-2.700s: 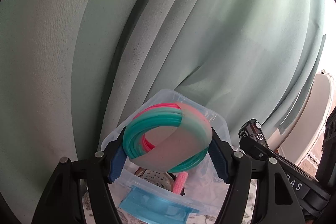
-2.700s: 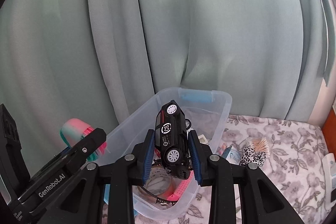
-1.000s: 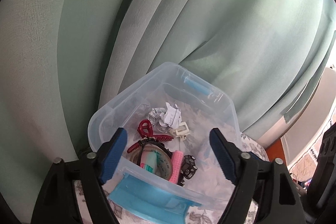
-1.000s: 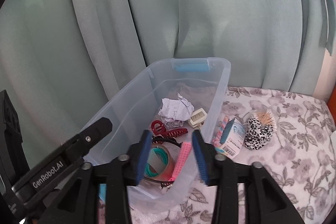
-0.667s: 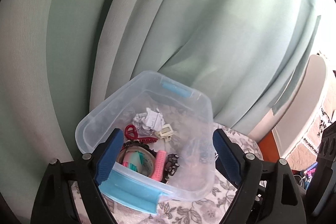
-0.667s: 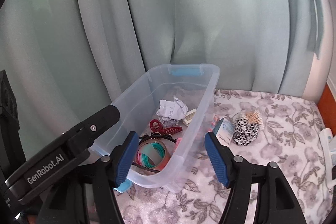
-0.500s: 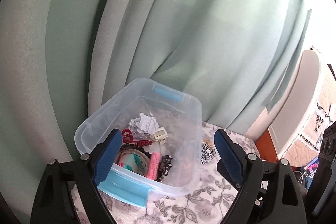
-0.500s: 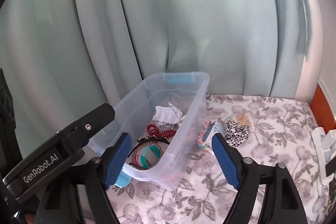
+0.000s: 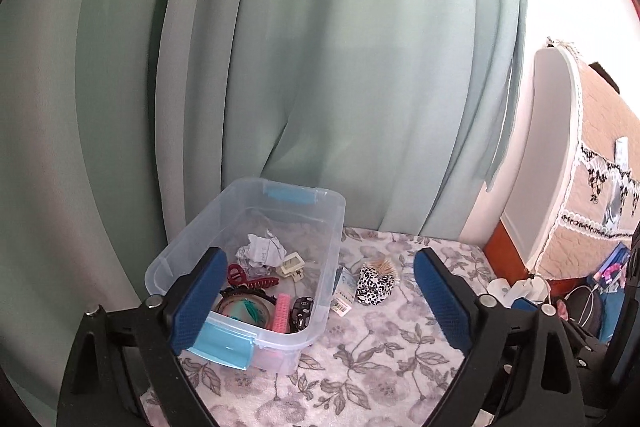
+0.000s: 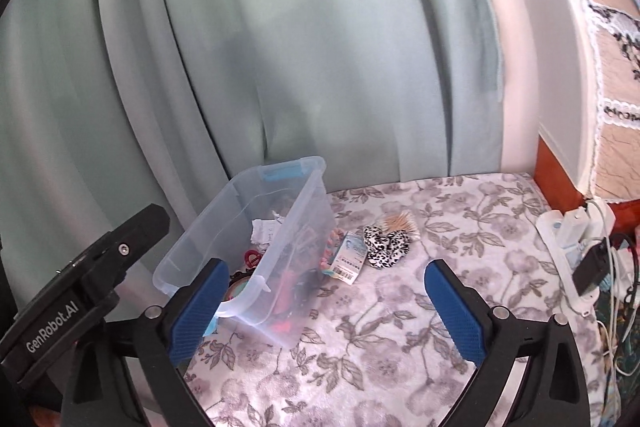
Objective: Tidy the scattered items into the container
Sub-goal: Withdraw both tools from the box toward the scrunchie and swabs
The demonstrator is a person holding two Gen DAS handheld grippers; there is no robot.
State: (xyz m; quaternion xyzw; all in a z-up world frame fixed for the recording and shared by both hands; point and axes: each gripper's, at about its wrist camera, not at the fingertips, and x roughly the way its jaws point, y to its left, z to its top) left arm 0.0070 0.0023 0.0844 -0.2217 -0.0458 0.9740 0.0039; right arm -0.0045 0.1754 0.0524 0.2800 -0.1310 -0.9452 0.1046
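A clear plastic bin [image 9: 332, 223] with blue latches stands on the floral cloth [image 9: 360, 359] at the left. Inside it lie a tape roll [image 9: 240, 309], a red hair clip [image 9: 252, 279], a pink roller [image 9: 282, 311], a black toy car [image 9: 302, 311], crumpled paper [image 9: 262, 249] and a cream clip [image 9: 291, 263]. Right of the bin lie a barcode-tagged packet [image 10: 348, 255], a black-and-white spotted scrunchie [image 10: 386, 241] and toothpicks [image 10: 400, 219]. My left gripper [image 9: 320, 303] is open and empty in front of the bin. My right gripper [image 10: 332, 311] is open and empty above the cloth.
A green curtain [image 9: 320, 67] hangs behind the bin. A white power strip with cables [image 10: 572, 247] lies at the cloth's right edge. A white chair with a lace cover [image 9: 568, 147] stands at the right. The bin also shows in the right wrist view [image 10: 304, 219].
Both grippers let go of the tape roll and the toy car into the bin, opened wide, then drew back and turned right, bringing the loose items into view.
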